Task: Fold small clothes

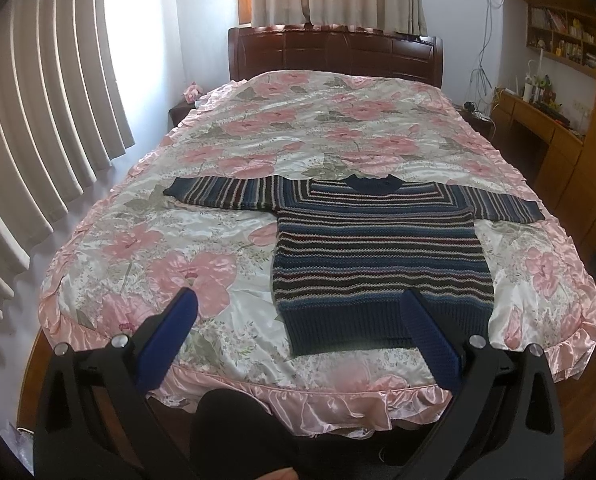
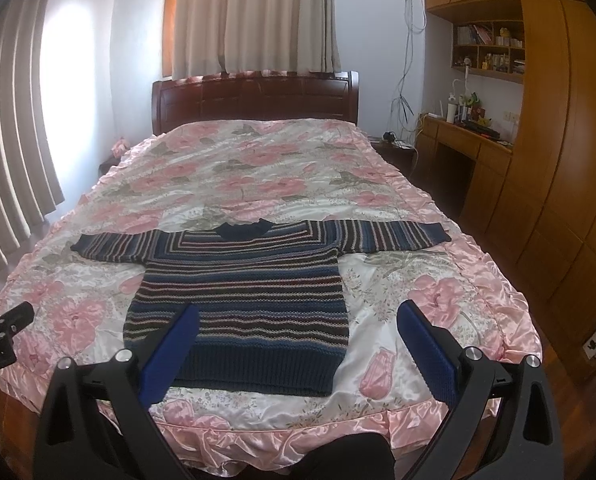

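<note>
Satin, pink and flowery, that's the quilt (image 1: 202,216) covering your bed (image 2: 254,96), and the striped sweater (image 1: 378,248) is laid out flat on it near the foot end, face up, both sleeves stretched straight out to the sides, collar pointing toward the headboard. Ribbed dark hem is closest to you. Nothing's folded yet.

Your left hand-held gripper (image 1: 298,308) is spread wide and holding nothing, just hanging over the foot of the bed. In the left wrist view its right finger (image 1: 430,344) overlaps the sweater's hem, but you can't tell if it's actually touching the knit. The left finger sits over bare quilt.

Same deal on the right hand-held gripper (image 2: 298,320): fingers wide apart, empty. From the right wrist view its left finger (image 2: 170,356) crosses the sweater's lower left corner, and the other one is over quilt off to the sweater's right.

You can also spot the left gripper's black body at the left edge of the right wrist view. Curtains (image 2: 254,16) hang behind the headboard and a wooden desk (image 2: 466,140) stands off to the right.
</note>
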### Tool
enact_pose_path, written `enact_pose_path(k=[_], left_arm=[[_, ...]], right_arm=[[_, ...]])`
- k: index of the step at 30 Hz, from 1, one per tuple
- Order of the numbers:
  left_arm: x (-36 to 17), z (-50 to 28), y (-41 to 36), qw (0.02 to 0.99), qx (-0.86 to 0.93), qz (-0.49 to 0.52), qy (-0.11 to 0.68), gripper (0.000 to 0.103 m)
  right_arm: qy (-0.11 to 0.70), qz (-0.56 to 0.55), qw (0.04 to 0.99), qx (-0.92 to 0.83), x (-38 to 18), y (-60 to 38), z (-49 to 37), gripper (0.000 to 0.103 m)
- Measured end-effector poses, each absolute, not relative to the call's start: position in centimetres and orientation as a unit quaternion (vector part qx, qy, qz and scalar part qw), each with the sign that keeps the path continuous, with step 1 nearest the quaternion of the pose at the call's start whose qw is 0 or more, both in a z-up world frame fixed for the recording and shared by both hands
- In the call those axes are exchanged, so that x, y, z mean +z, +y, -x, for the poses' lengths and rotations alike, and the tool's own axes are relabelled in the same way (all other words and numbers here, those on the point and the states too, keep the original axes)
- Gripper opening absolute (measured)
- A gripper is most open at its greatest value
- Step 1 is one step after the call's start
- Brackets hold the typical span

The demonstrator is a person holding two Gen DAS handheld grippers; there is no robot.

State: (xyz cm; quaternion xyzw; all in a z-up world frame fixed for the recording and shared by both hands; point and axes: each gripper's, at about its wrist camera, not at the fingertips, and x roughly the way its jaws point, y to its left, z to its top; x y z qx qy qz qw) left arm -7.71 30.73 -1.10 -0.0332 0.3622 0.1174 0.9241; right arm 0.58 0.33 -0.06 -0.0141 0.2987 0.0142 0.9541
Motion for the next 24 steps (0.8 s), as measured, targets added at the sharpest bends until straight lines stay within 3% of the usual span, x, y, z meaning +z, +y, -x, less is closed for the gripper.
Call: enact_pose_path(k=[13,24], left_arm=[[-1.5,6.1,31.0,0.920,0.114,0.029,0.373,0.100],[-7.1,-1.6,30.1,0.923,0.059,0.022,0.379,0.100]], right_arm=[[0.310,0.018,0.950,0.012,-1.0,0.5,-2.6,0.099],[0.303,-0.009,0.953,0.006,-4.4,-5.2,-11.4,0.099]])
